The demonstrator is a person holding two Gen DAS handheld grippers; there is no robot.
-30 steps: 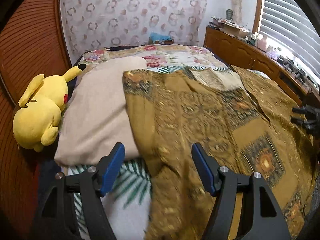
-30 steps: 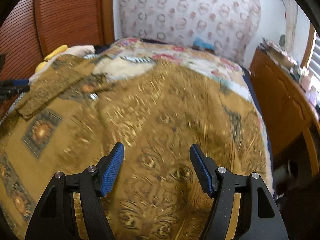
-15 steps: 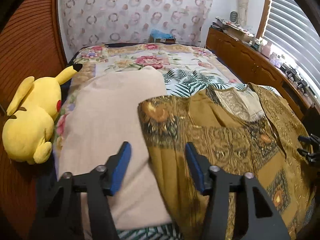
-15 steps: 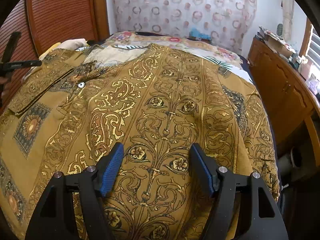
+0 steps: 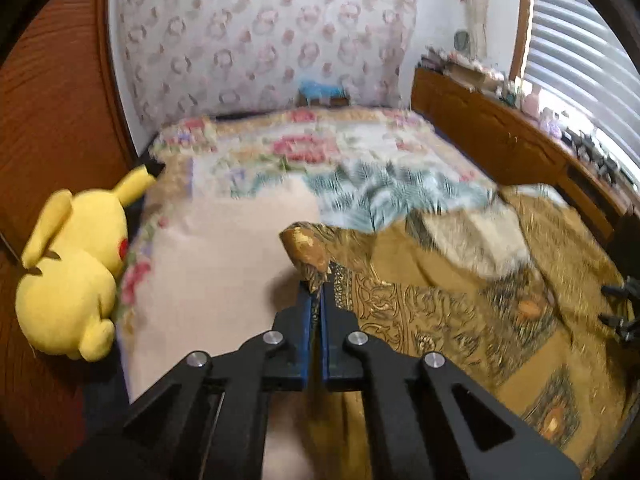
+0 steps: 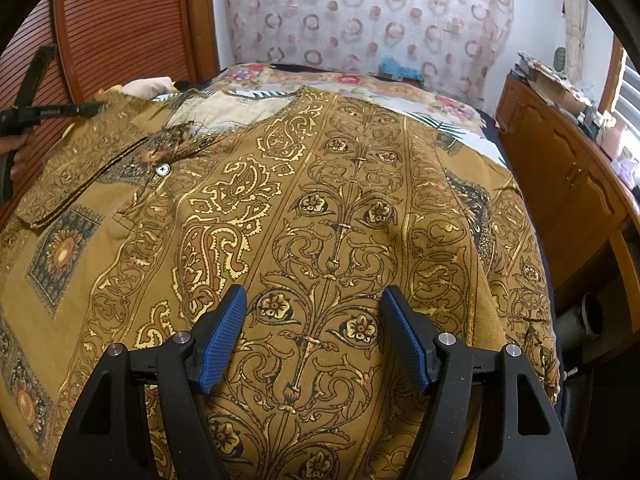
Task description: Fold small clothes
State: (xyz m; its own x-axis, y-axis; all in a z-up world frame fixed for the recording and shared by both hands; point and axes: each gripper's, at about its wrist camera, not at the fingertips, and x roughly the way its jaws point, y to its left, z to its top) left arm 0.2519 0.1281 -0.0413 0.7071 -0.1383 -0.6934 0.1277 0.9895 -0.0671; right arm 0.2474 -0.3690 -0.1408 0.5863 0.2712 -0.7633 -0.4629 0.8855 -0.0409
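**Left tongs clamp the shirt's edge**

Since half a second ago the left gripper (image 5: 317,294) has gone from wide apart to pinched together, and it now bites a raised corner of the shirt (image 5: 452,312), where before it hung above the cloth with nothing between its fingers. That corner stands up in a small peak just above the blue pads (image 5: 306,320), with the beige blanket (image 5: 224,264) behind and to the left of it. The left view is blurred, so fine detail of the grip is hard to read.

From the right wrist view the shirt (image 6: 320,208), brown with a gold scroll pattern, lies spread over most of the bed (image 6: 360,80), its collar and one button toward the far left. The right gripper (image 6: 314,338) hovers over the middle of the cloth with its fingers wide apart and nothing between them, much as it did half a second ago. The left gripper shows at the far left edge of this view, at the shirt's sleeve side.

A yellow plush toy (image 5: 72,276) lies beside the blanket against the wooden wall panel (image 5: 52,112). A wooden cabinet (image 6: 560,168) runs along the bed's right side.
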